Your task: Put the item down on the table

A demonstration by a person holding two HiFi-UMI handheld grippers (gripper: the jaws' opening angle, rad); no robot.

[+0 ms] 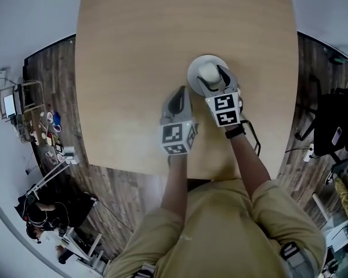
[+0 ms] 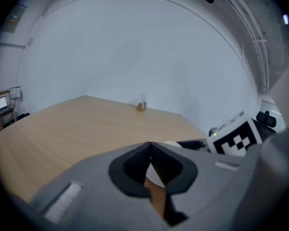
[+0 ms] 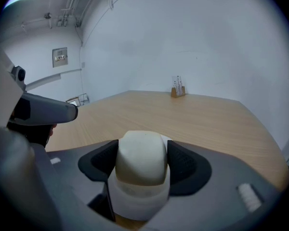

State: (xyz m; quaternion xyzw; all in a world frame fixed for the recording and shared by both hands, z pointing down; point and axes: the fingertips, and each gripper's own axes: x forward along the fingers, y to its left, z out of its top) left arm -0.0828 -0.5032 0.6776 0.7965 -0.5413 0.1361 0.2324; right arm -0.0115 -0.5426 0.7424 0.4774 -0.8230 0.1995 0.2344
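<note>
A cream, dome-shaped item [image 1: 209,71] sits over a round white base [image 1: 192,69] on the wooden table [image 1: 127,68]. My right gripper [image 1: 212,77] is shut on the item, its black pads [image 3: 183,165] pressed against both sides of the dome [image 3: 140,153]. The white base [image 3: 135,198] shows just beneath the dome; I cannot tell whether it rests on the table. My left gripper [image 1: 178,94] is just left of the white base, over bare wood. Its jaws [image 2: 150,146] are shut, with nothing between them.
A small wooden holder [image 3: 177,91] stands at the far edge of the table [image 2: 141,106]. Left of the table is cluttered floor with a monitor [image 1: 9,104]. A black chair [image 1: 333,126] stands to the right. The person's torso is at the near table edge.
</note>
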